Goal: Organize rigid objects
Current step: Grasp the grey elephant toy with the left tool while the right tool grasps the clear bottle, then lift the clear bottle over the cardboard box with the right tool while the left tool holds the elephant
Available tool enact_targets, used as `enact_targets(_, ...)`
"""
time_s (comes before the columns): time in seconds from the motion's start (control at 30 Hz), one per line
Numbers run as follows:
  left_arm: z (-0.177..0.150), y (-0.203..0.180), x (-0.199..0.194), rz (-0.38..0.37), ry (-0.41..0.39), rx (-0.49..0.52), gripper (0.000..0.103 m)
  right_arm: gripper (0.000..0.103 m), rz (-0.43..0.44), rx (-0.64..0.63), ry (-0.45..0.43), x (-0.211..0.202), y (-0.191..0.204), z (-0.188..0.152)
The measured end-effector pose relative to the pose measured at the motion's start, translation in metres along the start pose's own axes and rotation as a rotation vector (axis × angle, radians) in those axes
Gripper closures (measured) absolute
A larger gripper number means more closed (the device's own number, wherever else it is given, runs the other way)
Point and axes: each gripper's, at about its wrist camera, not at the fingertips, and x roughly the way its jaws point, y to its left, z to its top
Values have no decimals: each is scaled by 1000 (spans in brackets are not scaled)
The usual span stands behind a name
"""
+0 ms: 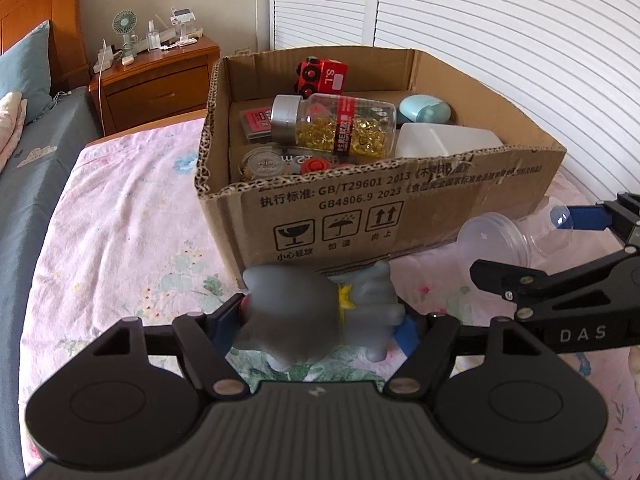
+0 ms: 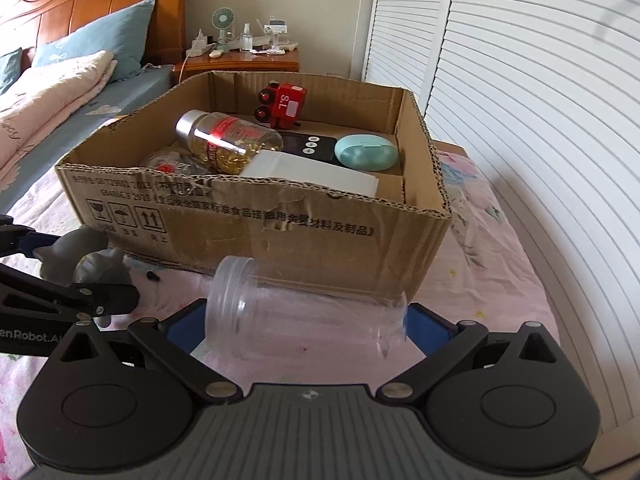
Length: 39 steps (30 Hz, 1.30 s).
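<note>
- My left gripper (image 1: 320, 320) has its two blue pads squeezed on a gray toy animal (image 1: 320, 316) — the toy is just above the pink flowery blanket (image 1: 120, 240).
- My right gripper (image 2: 304, 328) has a clear plastic jar (image 2: 296, 312) lying sideways between its blue pads, and they touch both ends.
- Both toys sit right in front of the cardboard box (image 2: 320, 248).
- Inside the box I see a red toy train (image 2: 282, 104), a bottle of yellow pills (image 2: 228, 144) and a mint green case (image 2: 366, 152).
</note>
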Motion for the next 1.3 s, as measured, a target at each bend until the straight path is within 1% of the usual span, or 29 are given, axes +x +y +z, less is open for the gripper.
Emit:
enact_targets(0.2,0,1,1,-2,4,-1,29,0,-8,-6,-8,-2,1,1)
enact_targets(0.27,0,1,0,-1,4,1,29,3,-9,-9,-3,-2,2,2)
enact_targets(0.3,0,0,0,-2,3,3,29,6,-11,-14,-1,-2,2,2)
enact_targets(0.33,0,0,-1,-3,1,3,30,7,-8,-17,1,-2,2,2)
enact_targets(0.63,-1,4,-10,-1,1,8,30,8,3,-29,-3,-10,3,2)
enact_targets(0.93,-5,8,-21,-4,34,34,30,8,25,-40,6,-20,0,1)
enact_targets(1.2,-4,-4,-35,-62,43,70,30,8,55,-60,3,-36,-6,5)
enact_targets(1.3,-2,-8,-42,-85,43,79,30,8,70,-69,-13,-49,-9,10)
